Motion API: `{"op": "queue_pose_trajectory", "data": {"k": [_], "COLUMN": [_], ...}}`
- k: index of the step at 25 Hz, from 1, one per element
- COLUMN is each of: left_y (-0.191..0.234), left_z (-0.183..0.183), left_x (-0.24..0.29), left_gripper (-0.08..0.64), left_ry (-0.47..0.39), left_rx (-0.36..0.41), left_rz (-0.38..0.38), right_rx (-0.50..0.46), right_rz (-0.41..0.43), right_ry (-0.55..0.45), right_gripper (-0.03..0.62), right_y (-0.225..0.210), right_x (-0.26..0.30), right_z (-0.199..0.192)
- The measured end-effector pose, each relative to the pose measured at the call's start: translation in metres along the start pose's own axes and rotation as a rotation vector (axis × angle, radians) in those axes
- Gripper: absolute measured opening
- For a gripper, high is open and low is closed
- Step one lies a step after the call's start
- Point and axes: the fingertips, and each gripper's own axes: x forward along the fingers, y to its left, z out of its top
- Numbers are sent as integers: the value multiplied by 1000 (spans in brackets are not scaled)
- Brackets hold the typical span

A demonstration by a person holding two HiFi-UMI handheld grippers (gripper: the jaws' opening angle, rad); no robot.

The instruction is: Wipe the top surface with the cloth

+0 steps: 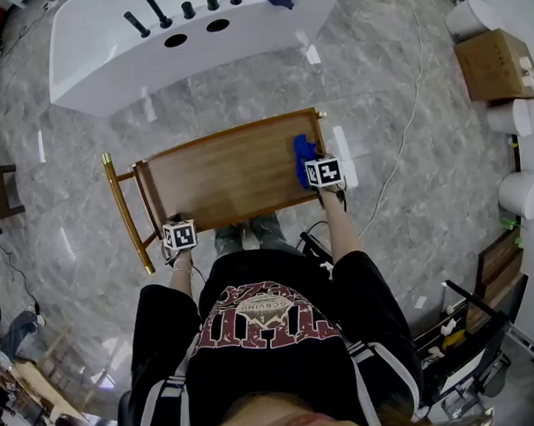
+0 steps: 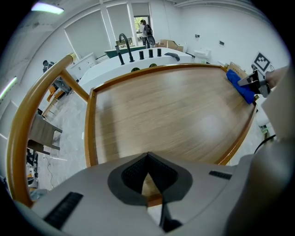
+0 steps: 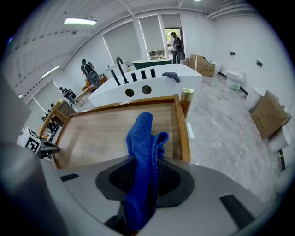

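The wooden top (image 1: 221,179) is a rimmed brown tray surface on a gold-framed cart. My right gripper (image 1: 311,163) is over its right end, shut on a blue cloth (image 1: 303,155). In the right gripper view the cloth (image 3: 143,138) stands up folded between the jaws of the right gripper (image 3: 146,159), above the wood (image 3: 101,133). My left gripper (image 1: 175,222) is at the near left corner; in its own view the left gripper (image 2: 147,159) is closed over the wooden rim (image 2: 154,199). The cloth (image 2: 240,85) shows far right there.
A gold handle bar (image 1: 126,214) runs along the cart's left end. Beyond the cart stands a white basin unit (image 1: 188,34) with black taps. A cardboard box (image 1: 494,61) and white fixtures (image 1: 522,192) are at the right, and a cable (image 1: 405,131) lies on the marble floor.
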Motion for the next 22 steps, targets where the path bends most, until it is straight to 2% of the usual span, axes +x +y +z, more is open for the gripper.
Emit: {"op": "queue_pose_trajectory", "data": {"k": [6,15,22], "left_y": [4,1,-3], "left_z": [-5,-2,-2], "left_x": [5,2,-2], "left_gripper": [48,48,48], "left_ry": [12,-13,-28], "left_rx": [-3,-34,-44], "left_rz": [22,30,-12], "right_rx": [9,-43,-44], "right_rz": [-23,-75,-122], "right_ry": [-4,3,-16], "right_gripper": [112,112,112], "right_y": [-11,-22,-23], "right_x": [-4,-10,-14], "right_z": [-2,-6,-5]}}
